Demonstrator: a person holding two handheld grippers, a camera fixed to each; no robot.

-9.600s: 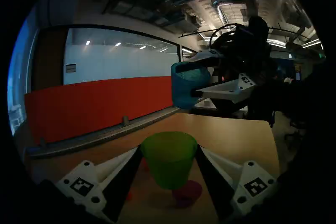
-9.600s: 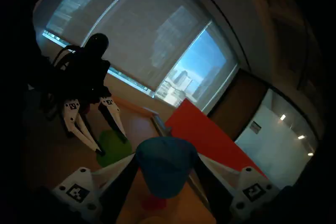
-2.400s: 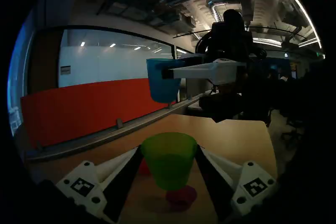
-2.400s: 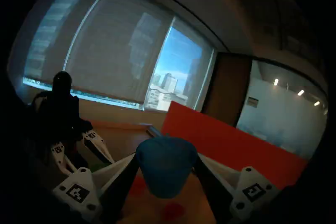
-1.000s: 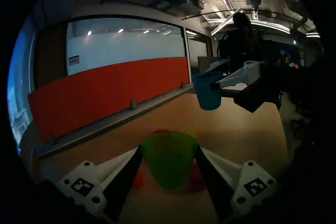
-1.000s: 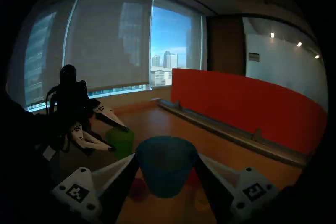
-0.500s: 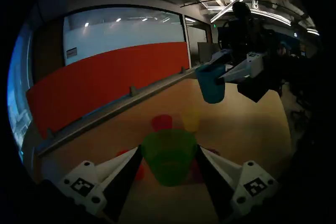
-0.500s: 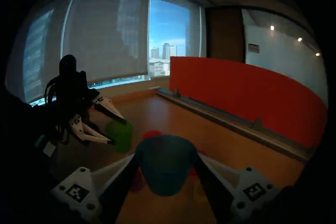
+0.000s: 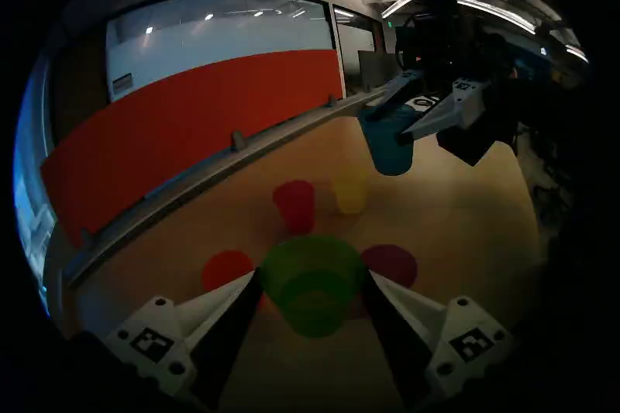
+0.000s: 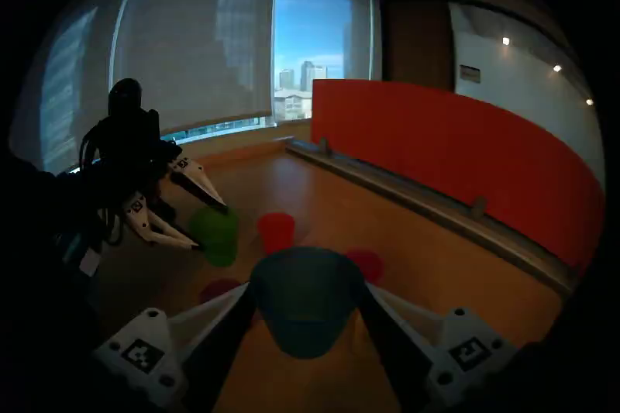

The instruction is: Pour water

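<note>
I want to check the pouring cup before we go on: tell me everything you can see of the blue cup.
The blue cup is a plain tapered tumbler, wider at the rim, plastic by its look, with no handle. The right gripper is shut on it, one finger on each side. In the left gripper view it hangs near upright above the wooden table. Whether it holds water cannot be told.

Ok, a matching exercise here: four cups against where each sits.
Things: 1 green cup; 2 blue cup; 3 yellow cup; 4 purple cup.
Places: A between the right gripper's fingers; B on the table beside the red cup; C between the left gripper's fingers; D on the table, right of the green cup in the left gripper view.
Pairs: 1-C, 2-A, 3-B, 4-D.
</note>
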